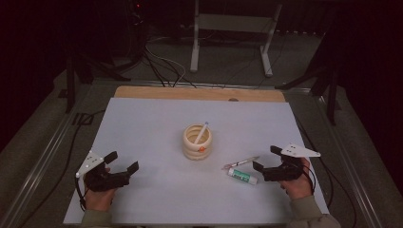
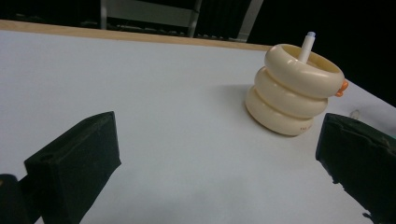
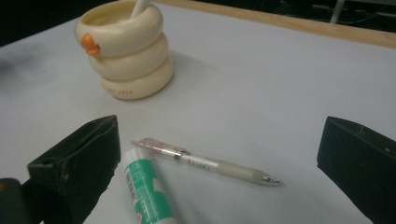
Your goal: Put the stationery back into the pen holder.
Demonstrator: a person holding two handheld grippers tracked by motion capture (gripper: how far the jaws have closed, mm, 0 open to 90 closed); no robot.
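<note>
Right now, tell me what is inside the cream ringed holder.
One white pen stands tilted inside the holder, its tip above the rim. The holder's wall hides the pen's lower end and the bottom.

The room is dim, its far walls lost in black. A pale grey sheet [image 1: 142, 142] covers the tabletop, leaving a strip of light wood [image 1: 190, 93] bare along the far edge. Metal rails [image 1: 45, 147] run down both sides of the tabletop. The floor [image 1: 228, 66] beyond is grey and dull. A white metal stand [image 1: 233, 28] with two legs and a crossbar stands on it at the back. Black and white cables [image 1: 159, 64] trail across the floor left of the stand. Dark stand legs [image 1: 71, 80] rise at the left and right.
</note>
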